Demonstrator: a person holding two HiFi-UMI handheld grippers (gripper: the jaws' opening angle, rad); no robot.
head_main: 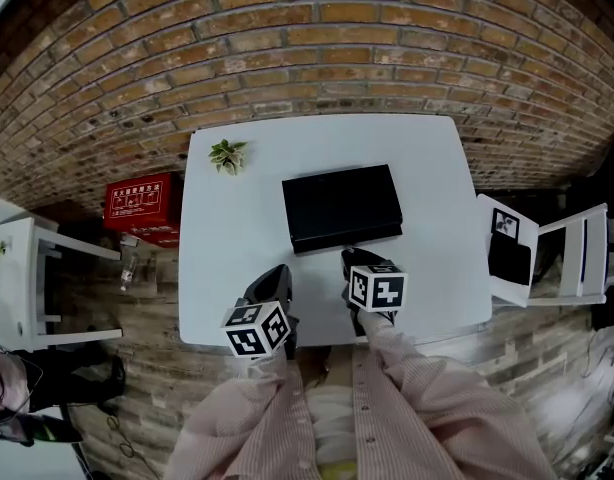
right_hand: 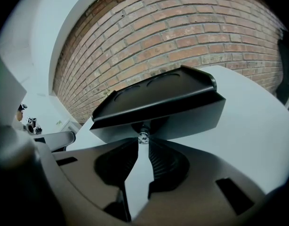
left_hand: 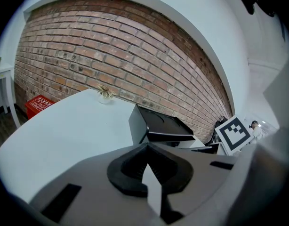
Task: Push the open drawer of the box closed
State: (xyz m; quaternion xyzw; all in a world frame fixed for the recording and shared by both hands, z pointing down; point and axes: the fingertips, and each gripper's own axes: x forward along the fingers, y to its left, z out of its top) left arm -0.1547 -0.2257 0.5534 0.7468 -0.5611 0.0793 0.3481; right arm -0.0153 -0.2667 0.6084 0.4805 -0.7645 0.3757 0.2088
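Left of the black box (head_main: 342, 206), a small plant (head_main: 227, 155) stands well apart.

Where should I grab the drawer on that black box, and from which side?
Take the knob in the middle of the drawer front, coming straight at that front. It is the only part that sticks out; the front around it is flat, under the overhanging top of the box. The right gripper is closed on it.
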